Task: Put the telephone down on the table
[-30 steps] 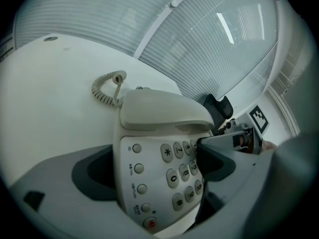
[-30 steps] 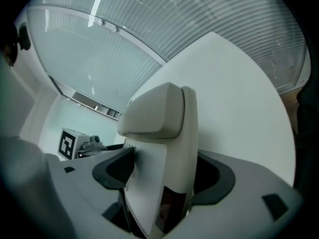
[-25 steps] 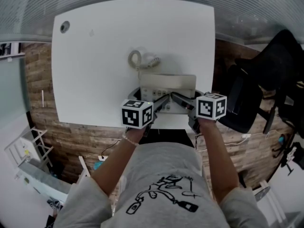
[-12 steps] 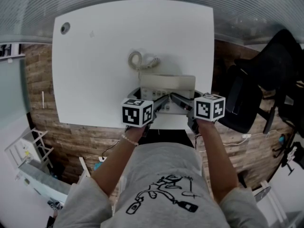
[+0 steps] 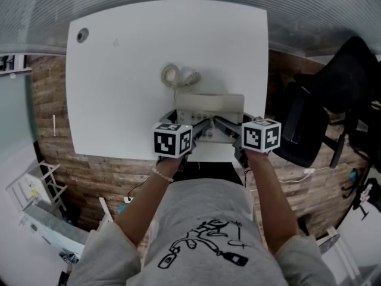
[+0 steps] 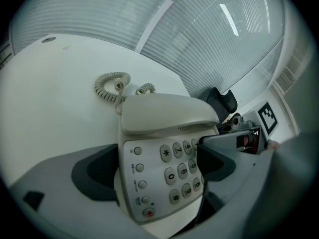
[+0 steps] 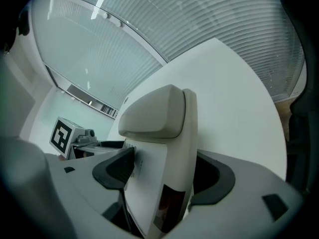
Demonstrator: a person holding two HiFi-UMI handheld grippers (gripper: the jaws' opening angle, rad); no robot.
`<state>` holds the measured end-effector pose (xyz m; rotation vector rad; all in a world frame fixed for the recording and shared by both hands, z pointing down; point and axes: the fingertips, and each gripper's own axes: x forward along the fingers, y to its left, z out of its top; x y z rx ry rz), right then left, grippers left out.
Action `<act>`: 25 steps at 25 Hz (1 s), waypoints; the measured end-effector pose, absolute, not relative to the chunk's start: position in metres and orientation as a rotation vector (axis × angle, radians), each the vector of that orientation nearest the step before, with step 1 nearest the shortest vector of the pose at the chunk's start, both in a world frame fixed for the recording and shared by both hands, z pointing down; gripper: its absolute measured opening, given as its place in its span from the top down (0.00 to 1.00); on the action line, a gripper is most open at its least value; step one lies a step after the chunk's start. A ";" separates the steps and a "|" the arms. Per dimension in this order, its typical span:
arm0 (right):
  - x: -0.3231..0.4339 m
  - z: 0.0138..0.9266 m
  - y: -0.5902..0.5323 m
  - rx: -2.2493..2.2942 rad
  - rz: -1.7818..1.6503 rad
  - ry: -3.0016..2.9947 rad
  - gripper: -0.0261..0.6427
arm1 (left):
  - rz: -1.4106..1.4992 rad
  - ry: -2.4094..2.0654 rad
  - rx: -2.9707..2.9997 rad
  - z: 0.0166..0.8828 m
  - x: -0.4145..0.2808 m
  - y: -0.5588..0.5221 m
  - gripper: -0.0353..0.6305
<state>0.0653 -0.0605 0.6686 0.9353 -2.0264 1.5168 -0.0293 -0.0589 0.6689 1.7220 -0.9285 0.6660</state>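
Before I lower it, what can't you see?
Whether the telephone touches the table: head view, its body hides the underside.
Right column of the keypad: left gripper view, a jaw of the left gripper covers it.
End of the cord: same view, behind the handset.
Side button labels: same view, too small.

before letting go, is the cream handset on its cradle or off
On: the cream plastic handset lies seated across the top of the beige push-button telephone base.
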 end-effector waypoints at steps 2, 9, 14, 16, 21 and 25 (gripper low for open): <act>0.067 0.669 -0.060 0.942 1.496 -2.023 0.45 | 0.672 -0.940 1.729 0.667 -0.030 -0.059 0.22; 0.069 0.670 -0.060 0.968 1.495 -2.016 0.45 | 0.657 -0.939 1.727 0.667 -0.031 -0.059 0.22; 0.074 0.668 -0.056 0.993 1.479 -2.005 0.45 | 0.645 -0.922 1.725 0.665 -0.033 -0.055 0.22; 0.077 0.666 -0.054 1.000 1.462 -2.008 0.45 | 0.639 -0.914 1.728 0.662 -0.035 -0.054 0.22; 0.090 0.655 -0.051 1.032 1.388 -2.021 0.45 | 0.622 -0.896 1.752 0.648 -0.039 -0.051 0.23; 0.096 0.638 -0.052 1.069 1.299 -2.044 0.48 | 0.593 -0.905 1.777 0.632 -0.043 -0.047 0.28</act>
